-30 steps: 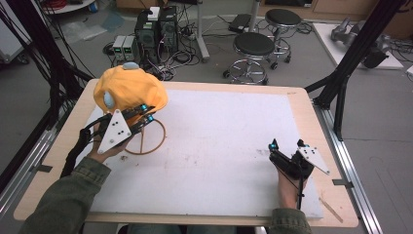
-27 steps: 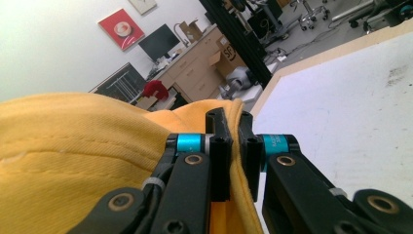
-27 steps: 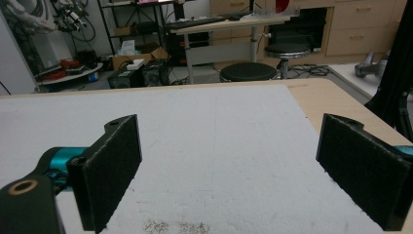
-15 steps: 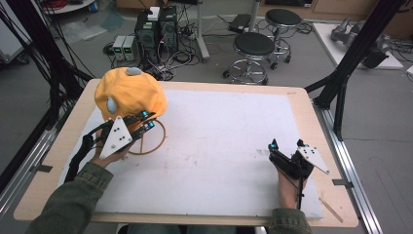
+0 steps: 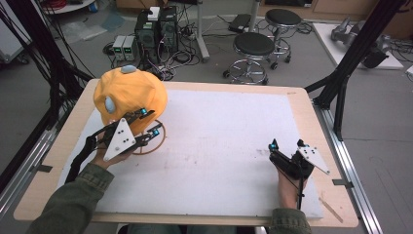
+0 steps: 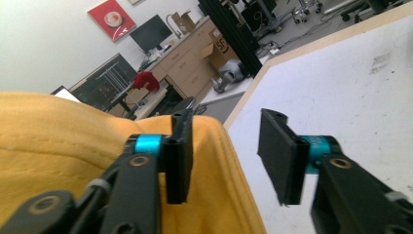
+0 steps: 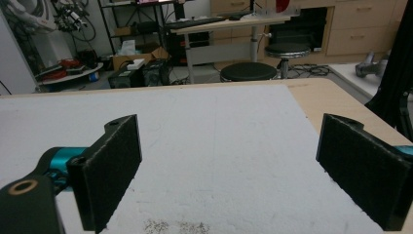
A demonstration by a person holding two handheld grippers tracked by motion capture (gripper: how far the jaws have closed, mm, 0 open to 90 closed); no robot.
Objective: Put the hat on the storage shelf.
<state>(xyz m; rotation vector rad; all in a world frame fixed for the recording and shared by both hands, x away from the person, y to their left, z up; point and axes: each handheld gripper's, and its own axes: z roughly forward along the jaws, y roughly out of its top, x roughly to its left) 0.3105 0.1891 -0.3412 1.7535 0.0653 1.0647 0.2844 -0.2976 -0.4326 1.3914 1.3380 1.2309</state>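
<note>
At far left, the left gripper (image 5: 148, 122) has just been opening beside the yellow cap (image 5: 129, 95); nothing sits between its jaws. Near right, the right gripper (image 5: 280, 146) rests spread wide on the white mat (image 5: 219, 146).

The left gripper (image 5: 148, 123) sits at the far left of the worktop (image 5: 229, 146), held in the person's left hand (image 5: 111, 157) with a green sleeve (image 5: 73, 202) running back to the near edge. It points away and to the right, its grey three-cornered plate facing up. Its jaws have just been opening — in the left gripper view the two fingers (image 6: 178, 156) stand apart with a clear gap, nothing pressed between them. The right gripper (image 5: 285, 152) rests low at the near right, the right hand (image 5: 287, 187) under it, pointing away from the person. Its jaws are spread wide — the fingers (image 7: 109, 170) stand well apart in the right gripper view.
</note>
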